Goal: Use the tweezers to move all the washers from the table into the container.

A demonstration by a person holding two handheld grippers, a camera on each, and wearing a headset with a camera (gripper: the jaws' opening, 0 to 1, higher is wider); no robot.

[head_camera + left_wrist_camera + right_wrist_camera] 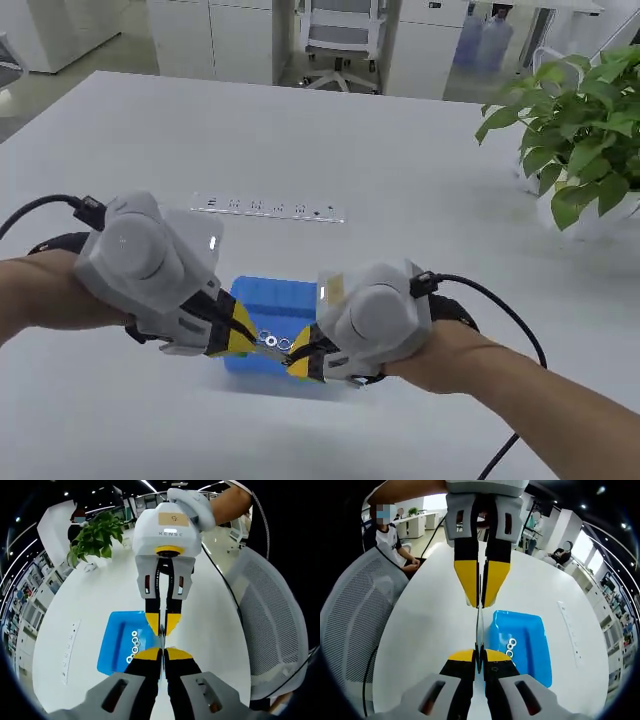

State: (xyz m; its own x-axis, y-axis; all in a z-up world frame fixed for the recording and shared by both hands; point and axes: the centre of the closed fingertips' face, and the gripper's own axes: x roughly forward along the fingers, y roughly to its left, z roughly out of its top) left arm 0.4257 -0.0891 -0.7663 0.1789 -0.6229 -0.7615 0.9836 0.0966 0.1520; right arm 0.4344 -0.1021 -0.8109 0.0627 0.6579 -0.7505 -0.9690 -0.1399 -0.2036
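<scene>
Washers: we see a short row of washers lying inside the blue container, on its floor.
Tweezers: a thin metal pair of tweezers runs tip to tip between the two grippers, just above the container's near edge.
Left gripper: fingers narrow, pinched on one end of the tweezers.
Right gripper: faces the left one, fingers narrow, pinched on the other end.
Counter: white; it carries the container, with a power strip beyond and a potted plant at the far right.
</scene>
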